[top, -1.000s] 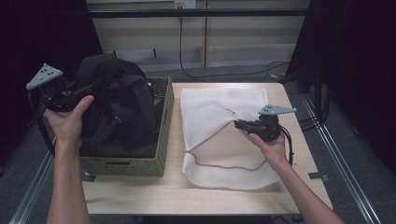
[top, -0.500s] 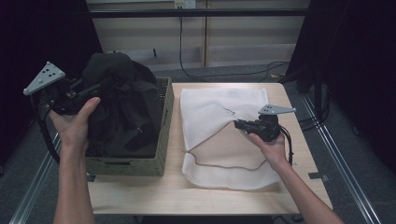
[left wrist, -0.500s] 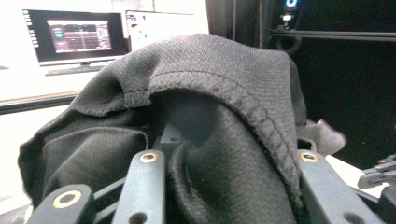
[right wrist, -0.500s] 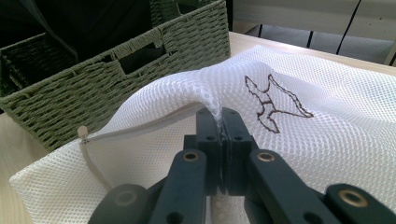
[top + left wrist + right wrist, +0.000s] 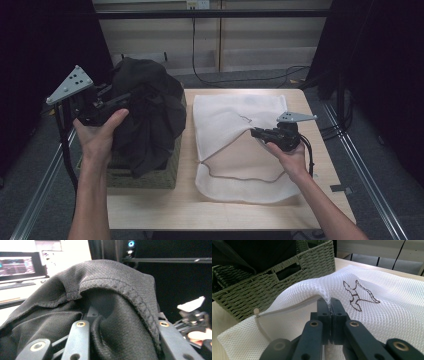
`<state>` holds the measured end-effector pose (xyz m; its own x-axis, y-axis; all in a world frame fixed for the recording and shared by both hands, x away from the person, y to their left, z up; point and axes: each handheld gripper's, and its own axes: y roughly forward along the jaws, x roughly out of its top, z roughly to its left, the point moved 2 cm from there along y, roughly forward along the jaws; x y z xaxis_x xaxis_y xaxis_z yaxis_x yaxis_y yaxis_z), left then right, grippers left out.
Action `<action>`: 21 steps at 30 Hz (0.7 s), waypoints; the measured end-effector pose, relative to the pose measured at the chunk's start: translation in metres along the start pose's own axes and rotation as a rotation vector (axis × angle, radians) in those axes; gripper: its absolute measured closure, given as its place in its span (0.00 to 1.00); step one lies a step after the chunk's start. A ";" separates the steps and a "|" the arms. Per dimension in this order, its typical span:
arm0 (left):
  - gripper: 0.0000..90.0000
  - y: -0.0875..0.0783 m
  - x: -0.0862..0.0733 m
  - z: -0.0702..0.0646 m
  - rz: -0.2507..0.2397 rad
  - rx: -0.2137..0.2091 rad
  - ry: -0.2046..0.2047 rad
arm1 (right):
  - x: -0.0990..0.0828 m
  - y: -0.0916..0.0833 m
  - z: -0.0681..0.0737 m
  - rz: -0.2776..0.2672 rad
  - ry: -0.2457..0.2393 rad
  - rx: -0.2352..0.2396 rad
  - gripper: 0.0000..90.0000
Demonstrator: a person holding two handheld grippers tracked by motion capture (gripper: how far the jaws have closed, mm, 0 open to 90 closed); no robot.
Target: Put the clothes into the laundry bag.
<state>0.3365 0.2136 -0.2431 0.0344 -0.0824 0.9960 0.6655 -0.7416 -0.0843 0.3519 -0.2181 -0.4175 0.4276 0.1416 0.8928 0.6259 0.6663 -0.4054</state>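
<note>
A black garment is bunched above a green wicker basket at the table's left, part of it still hanging into the basket. My left gripper is shut on the garment, whose cloth is pinched between its jaws. A white mesh laundry bag lies flat at the table's middle, with a small dark bird outline on it. My right gripper is shut on the bag's upper zipper edge, its jaws pressed together, lifting that edge so the mouth gapes toward the basket.
The wooden table has bare strips along its front and right edges. Metal rails run down both sides of the table. A cable lies on the floor behind it, in front of a pale wall panel.
My left gripper has moved right and a little up with the black garment, drawing more of it out of the basket. The right gripper and the bag have stayed put.
</note>
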 end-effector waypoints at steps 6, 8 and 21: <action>0.72 0.017 -0.001 -0.022 0.014 -0.061 0.014 | 0.000 0.001 0.001 0.001 0.001 0.003 0.98; 0.72 0.023 0.000 -0.029 0.019 -0.086 0.026 | 0.000 0.001 0.000 -0.001 0.004 0.005 0.98; 0.72 0.051 0.033 -0.077 -0.028 -0.252 0.054 | 0.009 0.004 0.003 -0.013 -0.001 0.021 0.98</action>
<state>0.3138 0.1221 -0.2167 -0.0263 -0.0899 0.9956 0.4588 -0.8859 -0.0679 0.3563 -0.2114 -0.4101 0.4187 0.1339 0.8982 0.6172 0.6836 -0.3896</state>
